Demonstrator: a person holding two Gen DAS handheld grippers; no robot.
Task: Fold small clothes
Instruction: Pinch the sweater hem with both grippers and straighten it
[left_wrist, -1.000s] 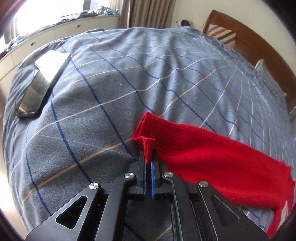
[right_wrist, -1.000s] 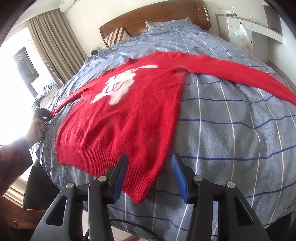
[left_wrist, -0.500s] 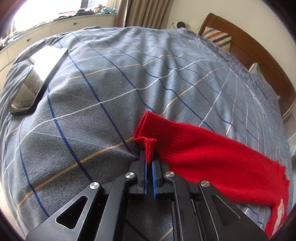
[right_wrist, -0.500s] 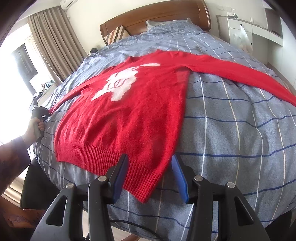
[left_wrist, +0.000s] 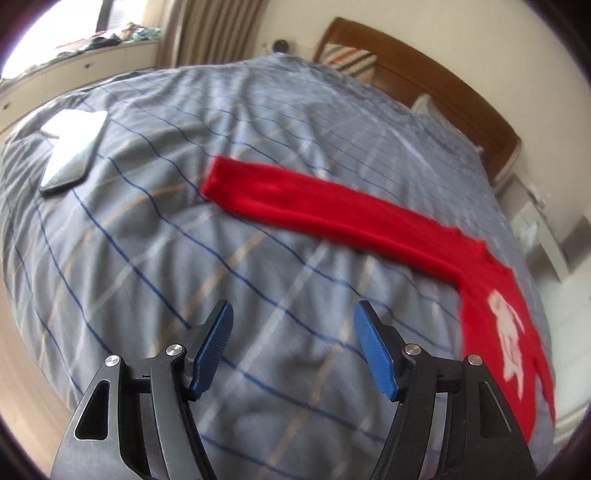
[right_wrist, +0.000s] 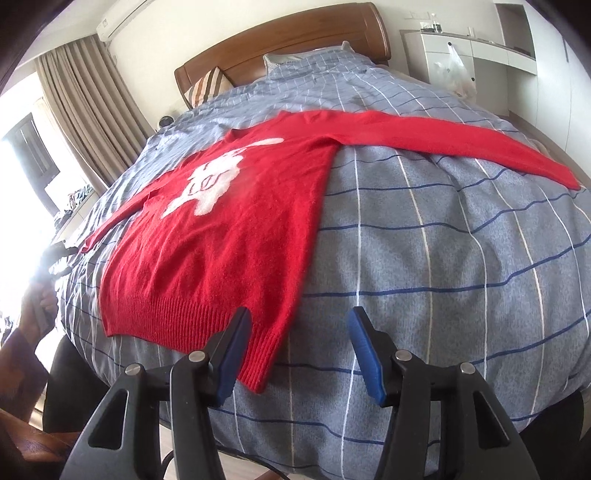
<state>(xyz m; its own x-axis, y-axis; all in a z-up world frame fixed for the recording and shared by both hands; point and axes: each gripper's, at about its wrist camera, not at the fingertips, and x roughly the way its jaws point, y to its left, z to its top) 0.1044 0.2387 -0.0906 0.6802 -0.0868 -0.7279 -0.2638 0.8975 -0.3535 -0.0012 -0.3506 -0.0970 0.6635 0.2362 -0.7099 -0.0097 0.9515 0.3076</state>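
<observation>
Two grippers stand spread with nothing between their pads. Left gripper (left_wrist: 291, 325), whose jaws have just been opening, hangs over bare blue checked duvet (left_wrist: 155, 229), apart from the sleeve cuff (left_wrist: 221, 177) of the red knitted sweater with a white figure (right_wrist: 221, 229), which lies flat on the bed. Right gripper (right_wrist: 297, 332) straddles the hem corner (right_wrist: 258, 373). Likely risk: pads pinching duvet along with the knit, dragging everything askew. No containers are visible.

Fuzzy knit sweater (right_wrist: 229, 236) (ribbed hem) on matt cotton quilt (right_wrist: 443, 258)
</observation>
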